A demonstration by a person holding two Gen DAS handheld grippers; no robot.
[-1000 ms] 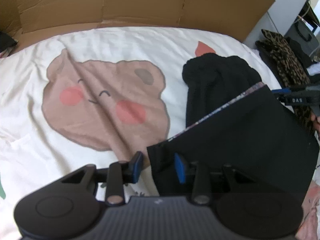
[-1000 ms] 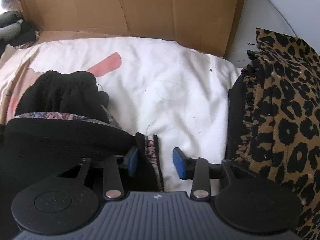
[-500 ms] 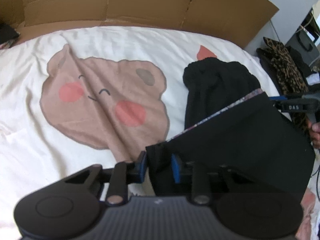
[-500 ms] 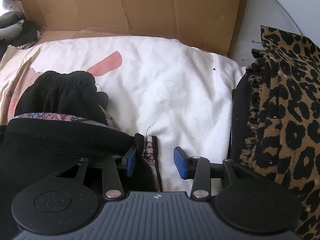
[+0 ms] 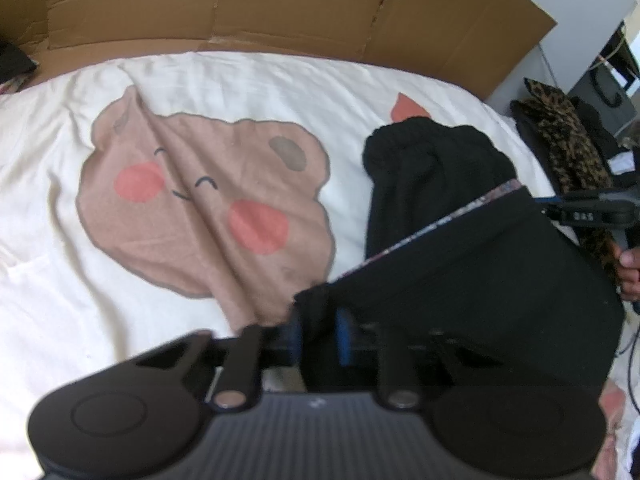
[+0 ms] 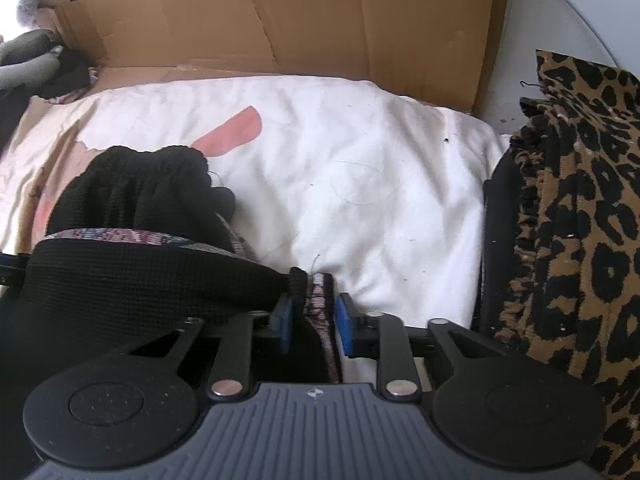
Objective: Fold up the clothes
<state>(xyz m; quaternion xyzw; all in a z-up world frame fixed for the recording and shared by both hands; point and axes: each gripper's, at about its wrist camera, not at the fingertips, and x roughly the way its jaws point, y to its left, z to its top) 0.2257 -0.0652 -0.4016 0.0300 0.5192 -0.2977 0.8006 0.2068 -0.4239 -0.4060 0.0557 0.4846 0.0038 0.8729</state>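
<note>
Near part of black knit garment with patterned hem (image 5: 472,280) hidden behind gripper body. Leopard-print fabric (image 6: 580,216) cut off at right edge. Person's hand (image 5: 630,268) cut off at frame edge. Grey soft shape (image 6: 28,56) at top left too blurred to tell.

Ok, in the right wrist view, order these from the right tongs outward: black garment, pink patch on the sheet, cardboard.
1. Black garment: its corner is between the right tongs.
2. Pink patch: mid-bed, up left.
3. Cardboard: behind the bed.

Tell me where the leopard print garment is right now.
The leopard print garment fills the right edge of the right wrist view, piled beside the white bedspread, to the right of the right gripper and clear of it.
</note>
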